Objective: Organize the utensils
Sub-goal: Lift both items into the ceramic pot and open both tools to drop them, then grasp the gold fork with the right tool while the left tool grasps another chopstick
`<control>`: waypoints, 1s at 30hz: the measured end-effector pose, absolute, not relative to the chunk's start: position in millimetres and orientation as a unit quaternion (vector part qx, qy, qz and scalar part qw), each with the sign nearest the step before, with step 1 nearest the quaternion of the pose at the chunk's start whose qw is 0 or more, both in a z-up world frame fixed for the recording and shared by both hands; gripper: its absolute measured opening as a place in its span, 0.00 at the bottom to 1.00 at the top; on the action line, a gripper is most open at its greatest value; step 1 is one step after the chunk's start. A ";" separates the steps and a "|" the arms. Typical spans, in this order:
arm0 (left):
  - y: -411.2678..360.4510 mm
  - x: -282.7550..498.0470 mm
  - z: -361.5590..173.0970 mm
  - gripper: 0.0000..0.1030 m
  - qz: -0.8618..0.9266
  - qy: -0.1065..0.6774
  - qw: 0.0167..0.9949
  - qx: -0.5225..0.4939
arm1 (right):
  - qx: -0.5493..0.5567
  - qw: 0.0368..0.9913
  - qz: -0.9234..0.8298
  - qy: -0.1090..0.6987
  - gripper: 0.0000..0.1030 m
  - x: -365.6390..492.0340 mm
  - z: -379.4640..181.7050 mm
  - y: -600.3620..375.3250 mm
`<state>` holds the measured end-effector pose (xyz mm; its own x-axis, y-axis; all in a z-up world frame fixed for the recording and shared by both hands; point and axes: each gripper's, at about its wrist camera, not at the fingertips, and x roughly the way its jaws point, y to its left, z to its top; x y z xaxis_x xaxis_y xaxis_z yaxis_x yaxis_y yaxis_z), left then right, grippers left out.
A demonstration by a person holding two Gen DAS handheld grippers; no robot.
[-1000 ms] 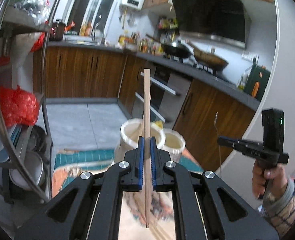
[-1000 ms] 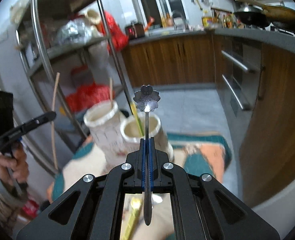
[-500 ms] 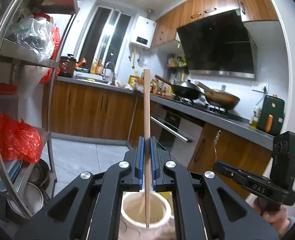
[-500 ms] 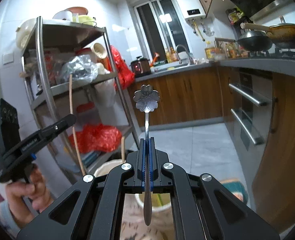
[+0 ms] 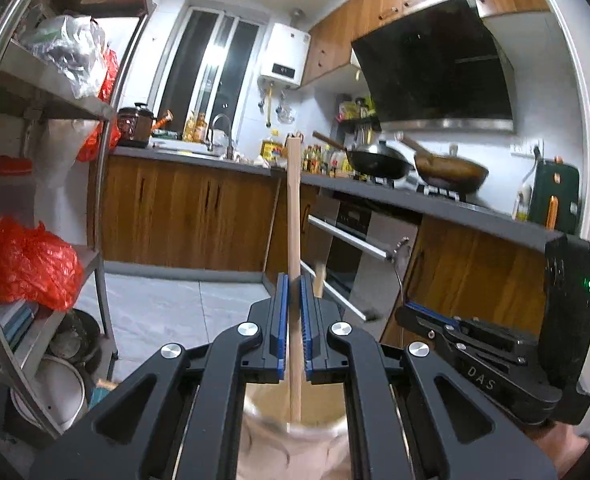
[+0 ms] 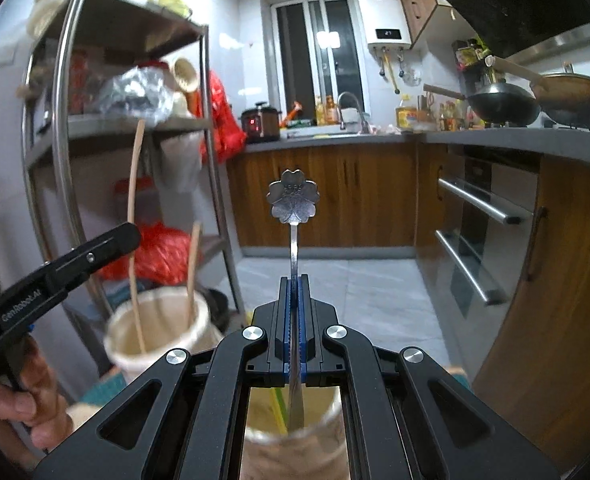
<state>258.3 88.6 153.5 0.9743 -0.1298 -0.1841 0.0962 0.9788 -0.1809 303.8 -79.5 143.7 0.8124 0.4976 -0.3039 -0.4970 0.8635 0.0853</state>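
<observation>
My left gripper [image 5: 293, 292] is clamped on a wooden chopstick [image 5: 293, 216], its lower end dipping into the cream holder [image 5: 255, 412] below; my right gripper [image 6: 293, 292] pinches a flower-headed metal spoon [image 6: 293, 202] upright over a second holder [image 6: 327, 432] with a green stick inside; another chopstick [image 6: 193, 268] stands in the left cup [image 6: 155, 344]; a steel rack [image 6: 211, 160] crowds the left; wooden cabinets [image 6: 335, 196] line the grey tiled floor [image 6: 375, 292].

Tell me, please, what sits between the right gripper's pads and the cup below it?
In the right wrist view, only the metal spoon spans that gap: the right gripper clamps its handle, and the lower end dips into the cup beside a green utensil.
</observation>
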 end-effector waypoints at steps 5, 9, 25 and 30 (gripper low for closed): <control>81.5 252.2 135.9 0.06 -0.051 0.123 0.989 -0.066 | -0.026 0.950 0.257 0.176 0.04 296.2 129.9 -77.2; 80.6 254.4 131.0 0.06 -0.039 0.145 0.987 -0.058 | -0.032 0.945 0.255 0.204 0.04 300.0 122.4 -73.8; 76.6 224.5 148.6 0.60 -0.009 0.144 0.989 -0.017 | -0.052 0.937 0.257 0.229 0.38 283.5 130.1 -78.0; 86.6 197.1 146.6 0.61 0.007 0.153 0.988 -0.034 | -0.066 0.934 0.268 0.229 0.39 258.9 131.0 -92.7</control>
